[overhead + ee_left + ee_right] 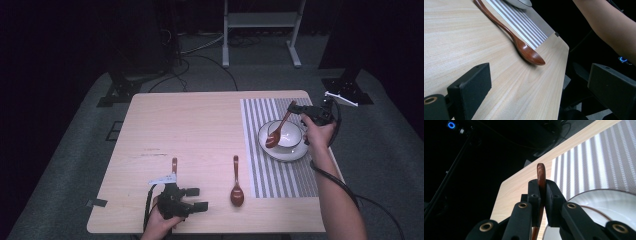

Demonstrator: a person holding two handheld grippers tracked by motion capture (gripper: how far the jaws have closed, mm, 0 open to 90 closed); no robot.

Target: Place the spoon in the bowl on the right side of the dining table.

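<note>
My right gripper (299, 111) is shut on the handle end of a brown wooden spoon (279, 129), whose head dips into a white bowl (292, 136) on a white plate (286, 154). In the right gripper view the jaws pinch that spoon's handle (541, 173) above the bowl (604, 205). My left gripper (200, 198) rests open near the table's front edge, holding nothing. A second wooden spoon (236, 187) lies just right of it, and shows ahead of the open jaws (524, 47) in the left gripper view. Behind the left gripper lies a third spoon (174, 164), partly hidden.
The bowl and plate stand on a grey-and-white striped placemat (260, 175) on the right of the light wooden table (190, 130). A person's forearm (609, 22) crosses above the table's right edge. Stands and cables lie on the floor beyond the table.
</note>
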